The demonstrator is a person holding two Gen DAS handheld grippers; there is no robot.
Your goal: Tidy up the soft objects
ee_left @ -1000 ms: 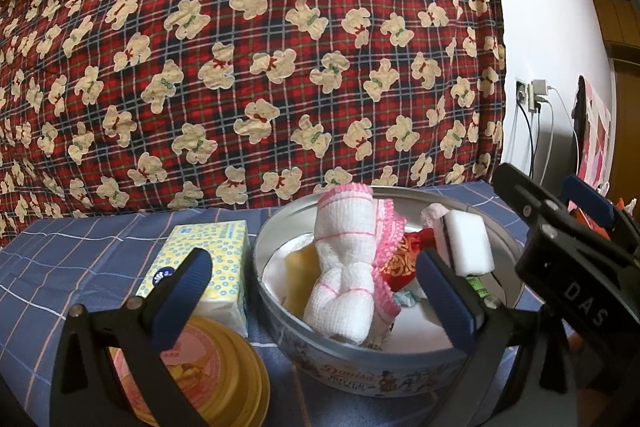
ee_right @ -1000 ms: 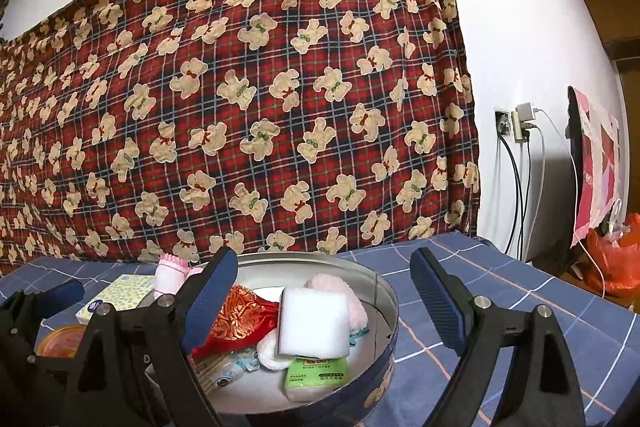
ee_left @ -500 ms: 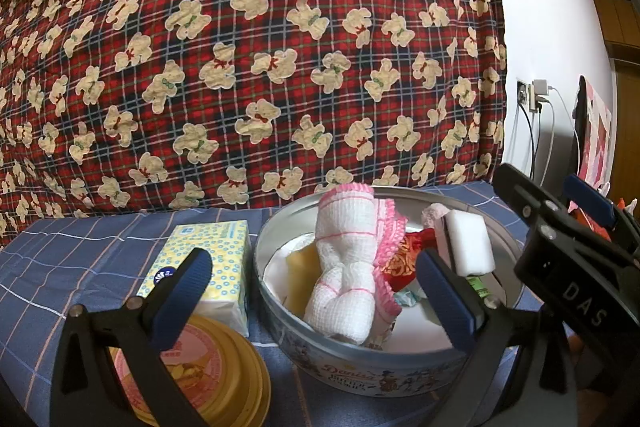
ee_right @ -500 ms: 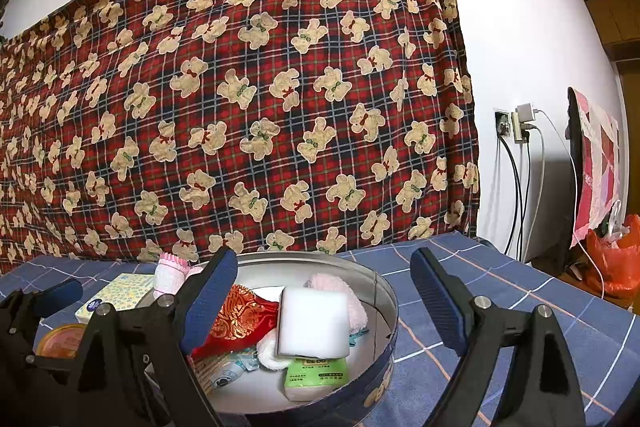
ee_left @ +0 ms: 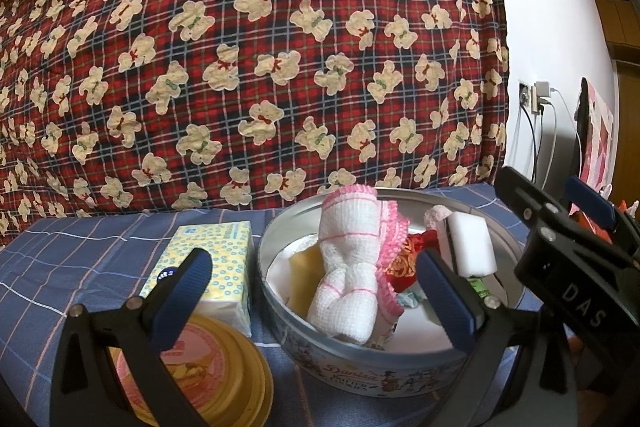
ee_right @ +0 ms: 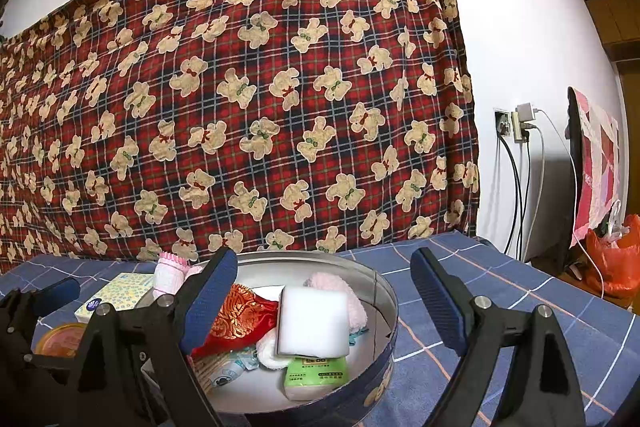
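Note:
A round blue cookie tin (ee_left: 384,383) (ee_right: 384,367) stands on the blue checked cloth. In it lie a white-and-pink knitted cloth roll (ee_left: 352,267) (ee_right: 171,269), a white sponge block (ee_left: 472,251) (ee_right: 314,321), a red embroidered pouch (ee_right: 240,315), a pink fluffy piece (ee_right: 340,287), a yellow sponge (ee_left: 302,267) and a green tissue pack (ee_right: 316,373). My left gripper (ee_left: 316,297) is open and empty in front of the tin. My right gripper (ee_right: 324,297) is open and empty, just above the tin's near right side.
A yellow dotted tissue pack (ee_left: 212,259) (ee_right: 116,291) lies left of the tin. A yellow tin lid (ee_left: 208,367) (ee_right: 60,337) lies in front of it. A bear-patterned red blanket (ee_left: 260,47) hangs behind. Cables (ee_right: 520,187) and an orange bag (ee_right: 616,259) are at the right.

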